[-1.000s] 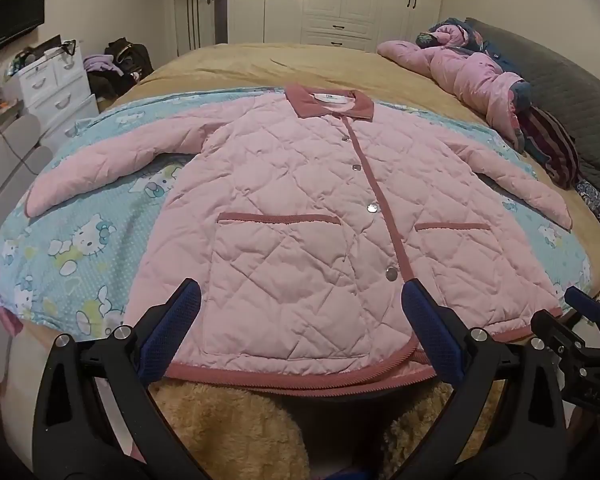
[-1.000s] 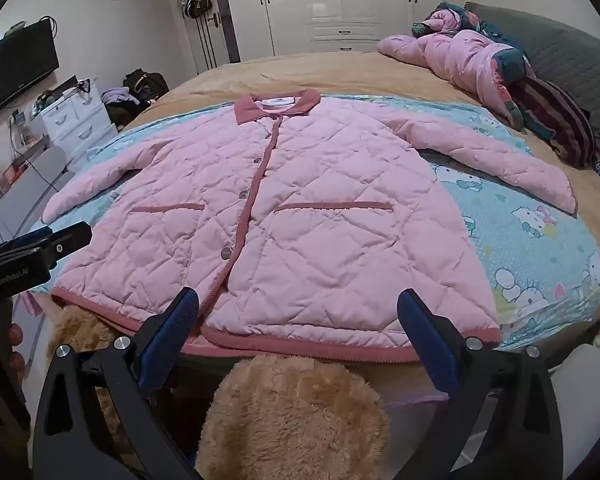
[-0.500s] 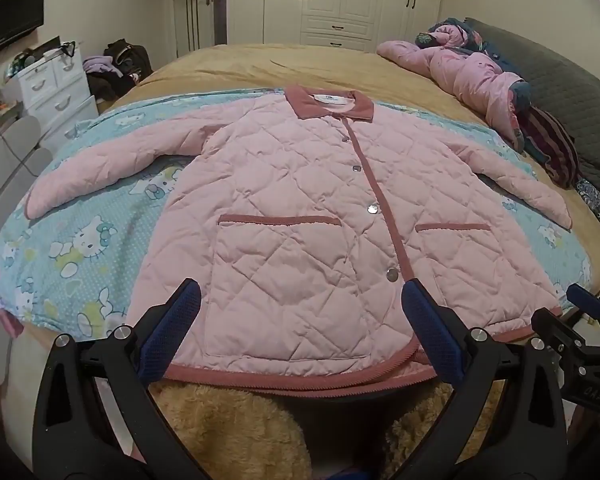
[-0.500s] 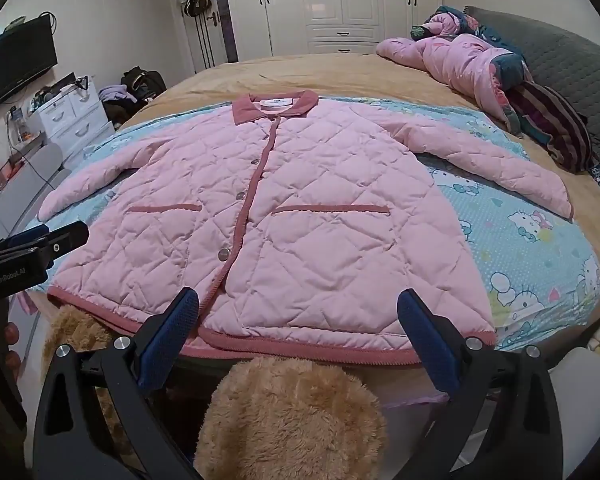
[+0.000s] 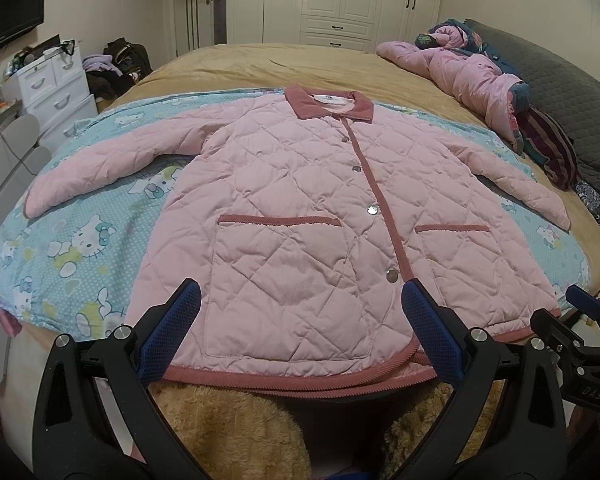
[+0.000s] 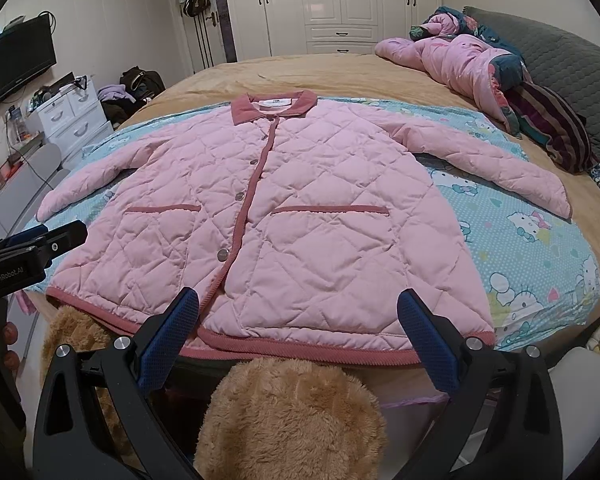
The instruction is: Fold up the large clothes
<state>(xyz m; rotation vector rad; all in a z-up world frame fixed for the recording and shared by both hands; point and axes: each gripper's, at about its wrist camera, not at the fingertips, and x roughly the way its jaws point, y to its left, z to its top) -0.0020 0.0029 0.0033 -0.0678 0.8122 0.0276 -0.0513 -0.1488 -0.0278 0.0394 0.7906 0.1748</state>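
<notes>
- Pink quilted button-front jacket with dusty-rose collar and trim (image 5: pixel 300 208): lies flat, front up, snaps closed, both sleeves spread out to the sides. It rests on the light-blue cartoon-cat print sheet (image 5: pixel 72 248), which covers the near part of the tan bedspread (image 5: pixel 284 64). The hem reaches the near edge of the bed.
- Change since a second ago: almost none. The jacket keeps its lie and both tools have crept only slightly toward the hem. Judgement: folding has not started; this is the approach to a first grasp.
- Left gripper (image 5: pixel 300 332): blue-padded fingers spread wide, holding nothing, poised just above the hem on the left-pocket side of the jacket.
- Right gripper (image 6: pixel 298 334): fingers likewise spread and empty, near the hem on the jacket's other half.
- Containers: the jacket's two patch pockets lie flat, contents not visible. White drawer unit (image 6: pixel 70 120), well to the left of the jacket, has its drawers closed.
- Heap of pink bedding and clothes (image 6: pixel 472 68): beyond the jacket's right sleeve.
</notes>
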